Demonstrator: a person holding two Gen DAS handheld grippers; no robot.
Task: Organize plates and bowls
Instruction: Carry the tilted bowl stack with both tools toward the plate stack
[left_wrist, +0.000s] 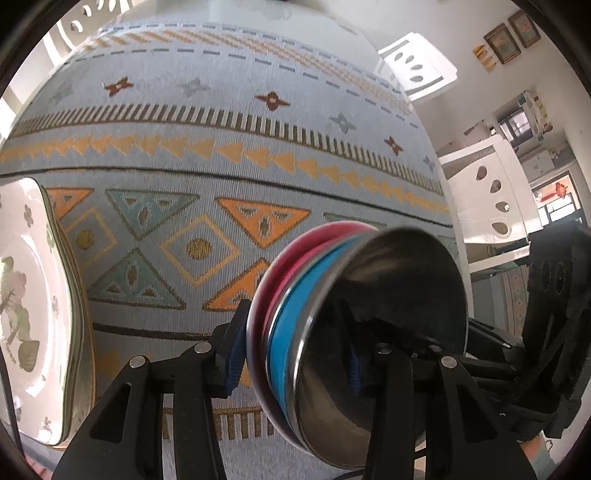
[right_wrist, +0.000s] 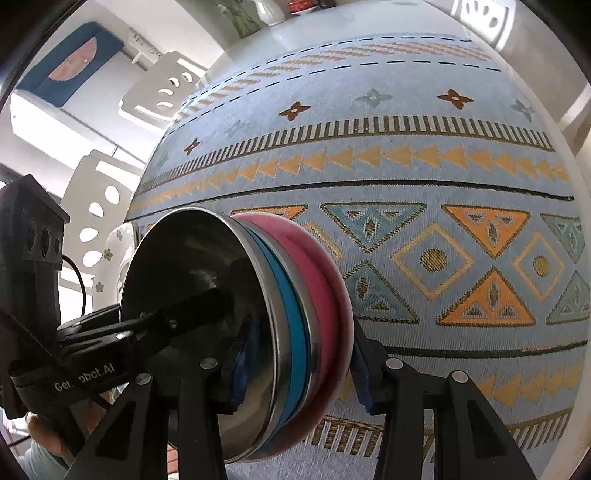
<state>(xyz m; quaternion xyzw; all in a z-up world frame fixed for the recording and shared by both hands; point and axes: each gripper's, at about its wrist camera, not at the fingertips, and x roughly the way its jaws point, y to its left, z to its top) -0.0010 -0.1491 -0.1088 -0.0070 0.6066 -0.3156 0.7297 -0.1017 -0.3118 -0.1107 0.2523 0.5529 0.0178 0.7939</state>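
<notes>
A nested stack of bowls (left_wrist: 388, 295) has a steel bowl innermost, a blue bowl (left_wrist: 291, 332) around it and a red bowl (left_wrist: 295, 254) outermost. My left gripper (left_wrist: 293, 360) is shut on the stack's wall, one finger inside the steel bowl and one against the red one. My right gripper (right_wrist: 303, 371) is shut on the opposite side of the same stack (right_wrist: 207, 280) in the same way. Each gripper shows in the other's view: the right gripper (left_wrist: 535, 314) and the left gripper (right_wrist: 92, 350). White floral plates (left_wrist: 33, 295) lie stacked at the left.
A blue patterned tablecloth (left_wrist: 221, 129) covers the table. White chairs (left_wrist: 491, 192) stand along the table's sides, another chair (right_wrist: 162, 92) at the far corner. A corner of the floral plate (right_wrist: 110, 254) peeks out behind the bowls. A hand (right_wrist: 44, 439) holds the left gripper.
</notes>
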